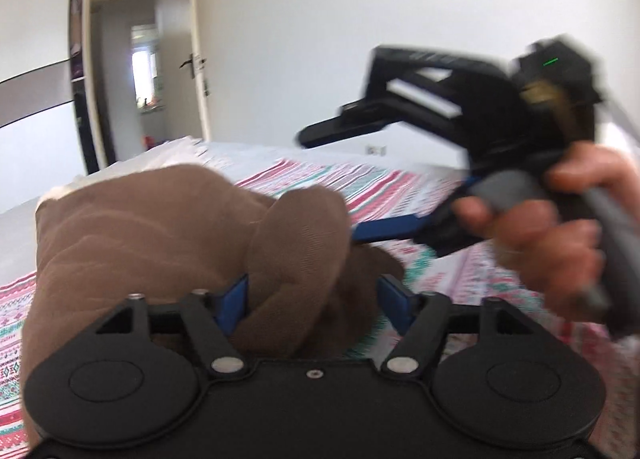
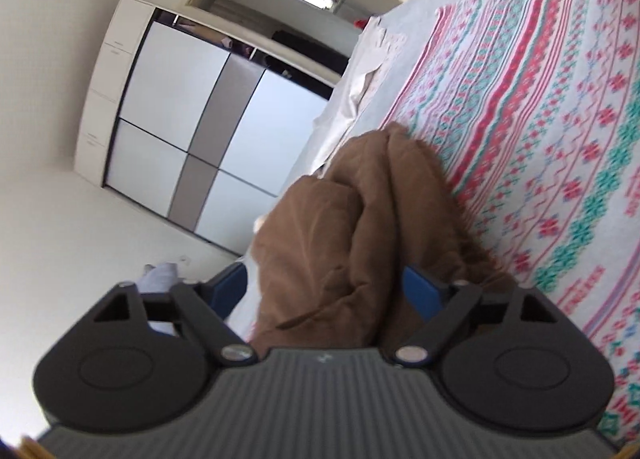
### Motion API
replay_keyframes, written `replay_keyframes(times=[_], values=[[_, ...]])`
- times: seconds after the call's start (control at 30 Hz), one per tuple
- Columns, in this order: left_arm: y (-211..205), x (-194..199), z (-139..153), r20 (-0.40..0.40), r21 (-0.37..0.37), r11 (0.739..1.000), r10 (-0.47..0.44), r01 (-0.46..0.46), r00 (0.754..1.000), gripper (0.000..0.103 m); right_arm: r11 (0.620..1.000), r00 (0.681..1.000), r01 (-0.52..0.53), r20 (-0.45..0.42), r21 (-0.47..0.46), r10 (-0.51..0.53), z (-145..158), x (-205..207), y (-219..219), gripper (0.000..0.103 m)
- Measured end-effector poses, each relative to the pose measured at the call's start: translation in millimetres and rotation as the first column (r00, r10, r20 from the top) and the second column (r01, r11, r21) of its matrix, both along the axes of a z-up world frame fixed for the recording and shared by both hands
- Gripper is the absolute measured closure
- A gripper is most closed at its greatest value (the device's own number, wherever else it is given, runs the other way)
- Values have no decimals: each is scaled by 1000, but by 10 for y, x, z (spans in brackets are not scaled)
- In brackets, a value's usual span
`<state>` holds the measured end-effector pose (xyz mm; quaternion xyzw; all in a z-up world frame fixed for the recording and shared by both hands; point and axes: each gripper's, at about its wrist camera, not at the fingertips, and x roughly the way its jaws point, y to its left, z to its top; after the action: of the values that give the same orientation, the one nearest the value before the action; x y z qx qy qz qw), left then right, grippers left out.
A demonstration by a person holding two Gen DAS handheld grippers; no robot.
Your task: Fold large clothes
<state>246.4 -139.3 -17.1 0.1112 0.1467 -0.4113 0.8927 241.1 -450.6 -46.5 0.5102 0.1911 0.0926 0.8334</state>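
Brown knit garment (image 1: 168,227): bunched, lifted above patterned striped bedspread (image 2: 540,119) near bed edge. Left gripper (image 1: 312,295) pinching garment fold; right gripper (image 2: 324,291) likewise. Folding apparently early; no flat fold visible.

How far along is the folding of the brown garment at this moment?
Early to middle stage. Done: nothing reads as a finished fold; the soft brown knit garment is bunched in loose humps over the striped red-and-teal patterned bedspread. In hand: bunched cloth sits between the fingers of the left claw and the right claw, though neither grip can be confirmed. Left: spreading it flat, then making every fold.
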Motion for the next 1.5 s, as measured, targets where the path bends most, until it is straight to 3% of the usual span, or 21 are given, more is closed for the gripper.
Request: replay_keyframes(times=[0.2, 0.37, 0.4, 0.53, 0.6, 0.7, 0.77, 0.83, 0.93, 0.97, 1.0, 1.07, 1.17, 1.2, 1.3, 1.5], values=[[364, -168, 176, -51, -128, 991, -33, 26, 998, 6, 998, 996, -50, -77, -22, 48, -16, 232, 131, 6], [593, 83, 241, -122, -181, 978, 83, -104, 989, 0, 997, 994, -65, -94, -52, 60, -31, 389, 398, 5], [645, 156, 234, -146, -185, 971, 127, -153, 981, 0, 995, 994, -51, -100, -83, 43, -14, 411, 461, 9], [984, 428, 162, -278, -238, 905, 285, -354, 917, 0, 959, 997, -9, -72, -285, -12, 94, 440, 721, 67], [1080, 553, 159, -329, -262, 869, 329, -420, 885, 1, 950, 1000, 6, -13, -311, -10, 227, 368, 763, 75], [1114, 630, 158, -350, -290, 838, 357, -463, 866, 3, 950, 995, 23, 99, -310, 8, 516, 204, 660, 79], [1019, 654, 186, -347, -304, 841, 341, -448, 874, 3, 950, 992, 53, 126, -308, -15, 591, 125, 506, 79], [857, 686, 156, -331, -288, 867, 309, -407, 891, 3, 965, 995, 53, 95, -256, -29, 456, 127, 293, 79], [481, 693, 2, -299, -174, 924, 281, -342, 912, 2, 991, 995, -21, -99, -128, 8, -62, 289, 3, 73], [382, 664, -83, -275, -144, 930, 291, -339, 916, 1, 995, 991, -20, -133, -98, 7, -220, 293, -49, 73], [288, 583, -151, -201, -106, 936, 311, -336, 929, 1, 997, 994, -25, -104, -78, 17, -288, 252, -81, 73], [163, 417, -235, -91, -47, 939, 337, -342, 937, 1, 996, 995, -56, -91, -64, 50, -230, 222, -134, 65], [210, 397, -183, -110, -41, 934, 348, -354, 931, 1, 993, 999, 8, -34, -122, -12, -30, 42, -213, 39], [229, 403, -148, -124, -37, 936, 344, -351, 931, 1, 990, 999, 43, -21, -132, -46, 17, -31, -253, 25], [271, 433, 28, -156, -37, 946, 314, -323, 937, 0, 991, 997, 77, -17, -112, -80, 153, -151, -386, 25], [245, 643, 229, -45, -85, 939, 330, -332, 943, 0, 992, 999, -36, 29, -118, 40, 504, 144, -476, 25]])
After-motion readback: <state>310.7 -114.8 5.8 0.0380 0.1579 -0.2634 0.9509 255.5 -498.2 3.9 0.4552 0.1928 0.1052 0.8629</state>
